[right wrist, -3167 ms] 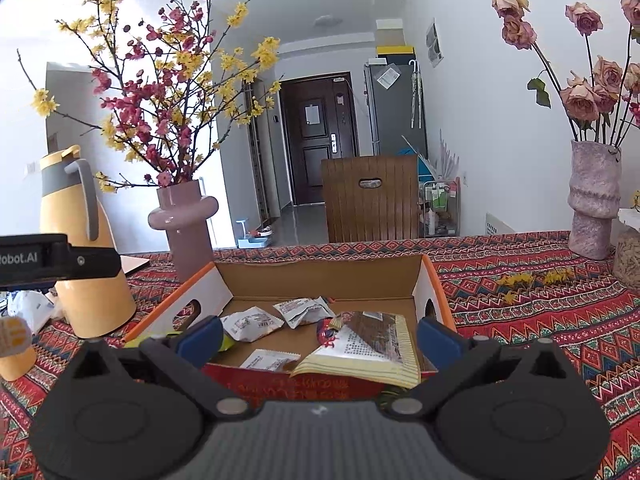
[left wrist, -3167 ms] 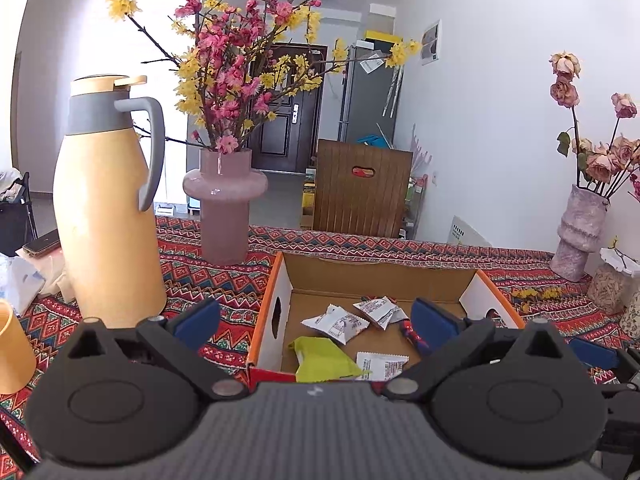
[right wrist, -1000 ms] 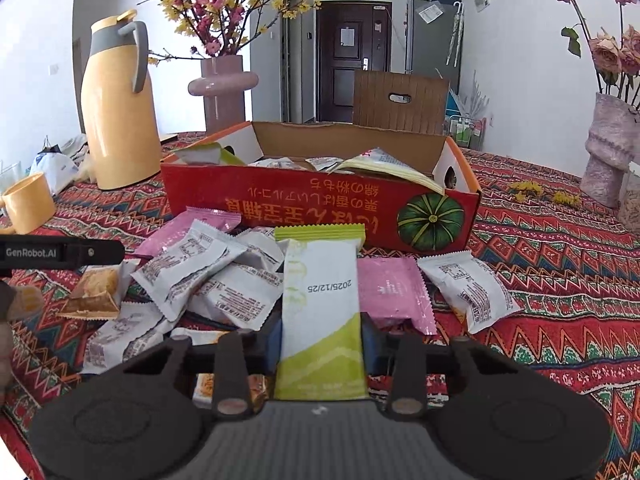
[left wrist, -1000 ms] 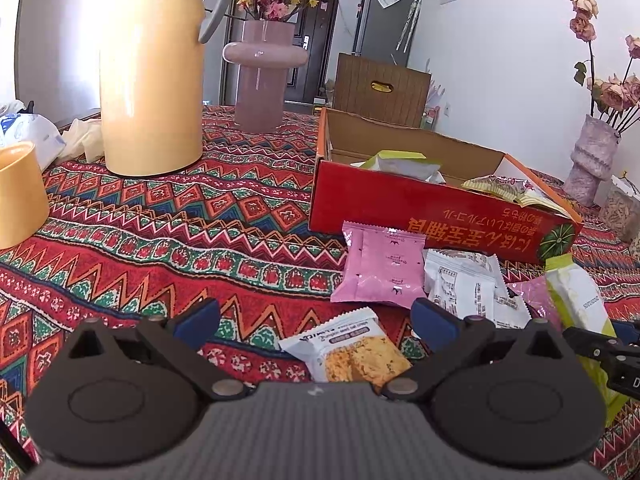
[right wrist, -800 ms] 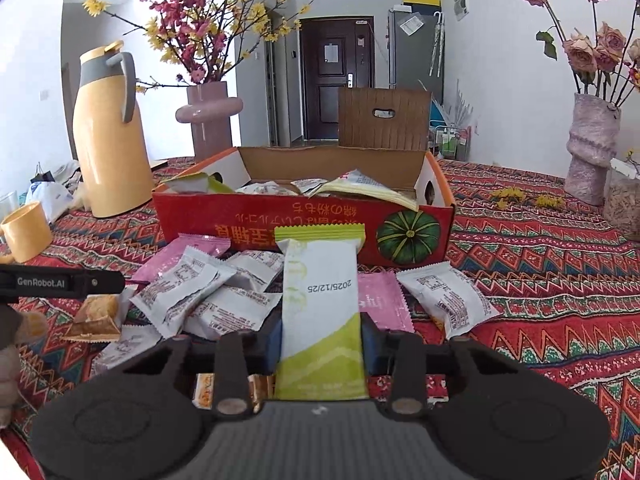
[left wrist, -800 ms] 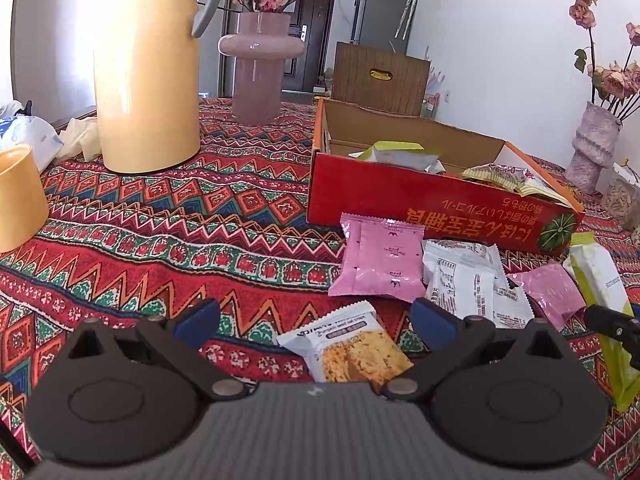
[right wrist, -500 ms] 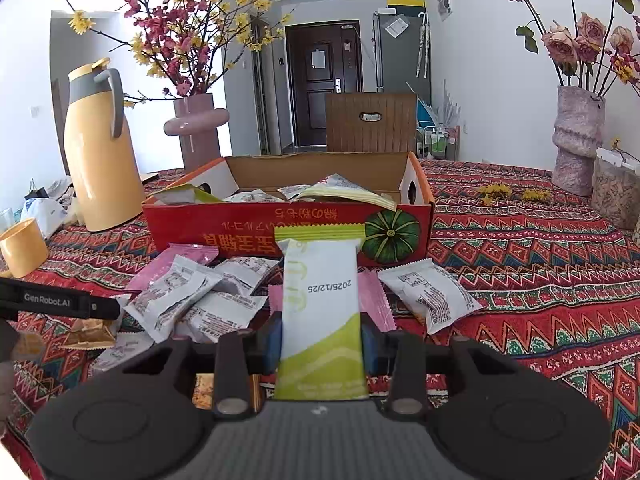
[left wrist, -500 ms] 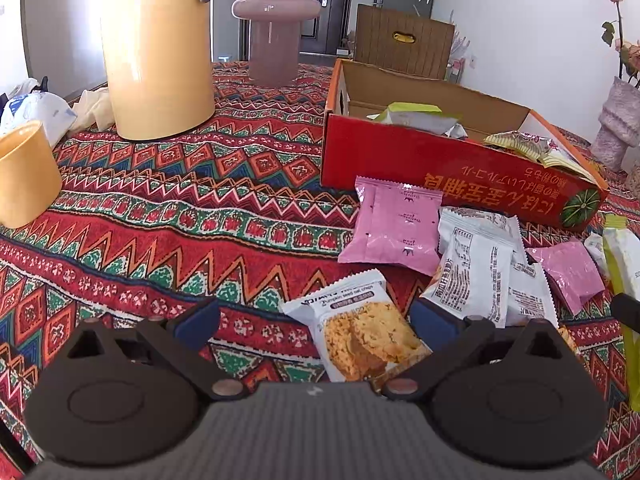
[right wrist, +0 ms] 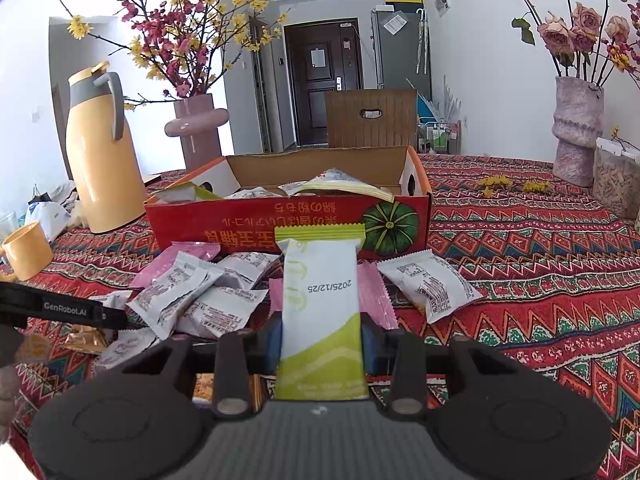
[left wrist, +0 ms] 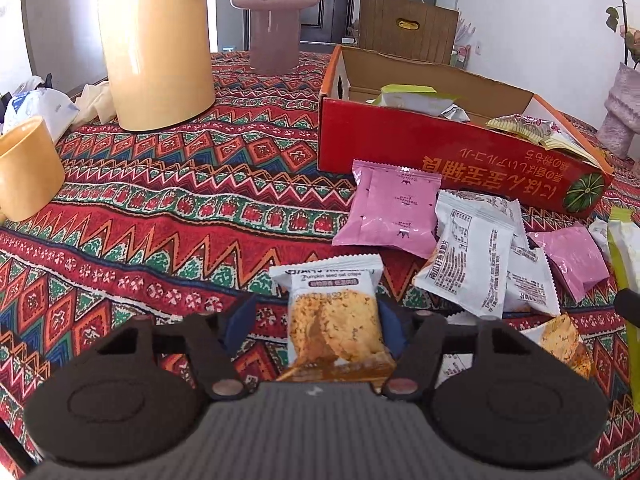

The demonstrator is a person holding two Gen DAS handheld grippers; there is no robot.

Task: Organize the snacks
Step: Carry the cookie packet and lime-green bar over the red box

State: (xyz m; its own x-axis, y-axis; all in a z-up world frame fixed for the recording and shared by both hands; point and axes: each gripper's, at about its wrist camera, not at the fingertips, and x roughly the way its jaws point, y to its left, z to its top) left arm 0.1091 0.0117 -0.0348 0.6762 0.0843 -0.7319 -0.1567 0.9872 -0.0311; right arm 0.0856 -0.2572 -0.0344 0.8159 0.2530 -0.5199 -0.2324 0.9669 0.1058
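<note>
- While packets are already sitting inside the red box, you're looking at a job that's only partly done, by my reading: a heap of white packets and pink packets is lying loose on the patterned tablecloth just in front of it.
- You're gripping the green-and-white bar in the right gripper, jaws narrow and pressing on both its edges, the bar pointing toward the box.
- Your left gripper has just been closing around the pumpkin seed crisp packet; the right pad is touching it, the left one is showing a sliver of gap, so I'm not calling that a grip yet.
- The left view is giving you the crisp packet face-on and the bare cloth toward the yellow mug.
- The right view is showing the white packet lying alone to the right of the bar, the box's pumpkin picture, and the left gripper's side, which the left view can't offer.
</note>
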